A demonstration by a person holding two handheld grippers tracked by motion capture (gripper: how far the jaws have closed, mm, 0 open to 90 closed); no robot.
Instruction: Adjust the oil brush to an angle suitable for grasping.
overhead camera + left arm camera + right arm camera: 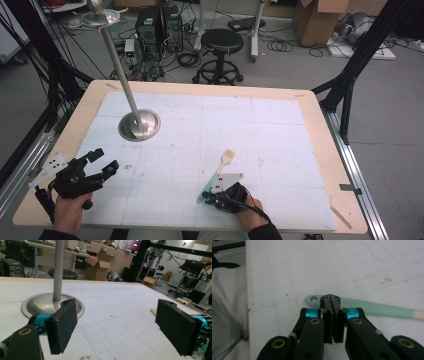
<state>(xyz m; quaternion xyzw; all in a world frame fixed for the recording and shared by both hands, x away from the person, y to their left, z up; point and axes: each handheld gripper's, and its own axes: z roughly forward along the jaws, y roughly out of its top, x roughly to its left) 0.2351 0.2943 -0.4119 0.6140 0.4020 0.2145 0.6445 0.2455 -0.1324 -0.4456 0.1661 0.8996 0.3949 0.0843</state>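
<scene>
Two grippers: one in each of the person's hands, both low over the near part of the table (310,107).
Right gripper (333,298): jaws pressed together with nothing between them, tips pointing down at the white mat (210,125).
Brush (372,307): a mint-green handled brush lies flat on the mat, its handle passing just behind the closed tips in the right gripper view; whether the tips touch it cannot be told.
Brush end: the hanging hole (313,299) sits just to the left of the tips in that view; the handle turns cream toward the right edge.
Brush from above: in the high view it lies slanted, pale bristle head (229,155) away from the person, green end under the right gripper.
Right hand (245,210): at the near edge of the table, dark sleeve behind it, gripper tilted forward and down, cable trailing back over the wrist.
Left gripper (102,162): jaws spread wide, nothing between them, held level and aimed across the mat.
Left hand (67,212): at the near left corner, well apart from the brush.
Metal stand (140,125): round base on the mat beyond the left gripper, its pole leaning up.
</scene>
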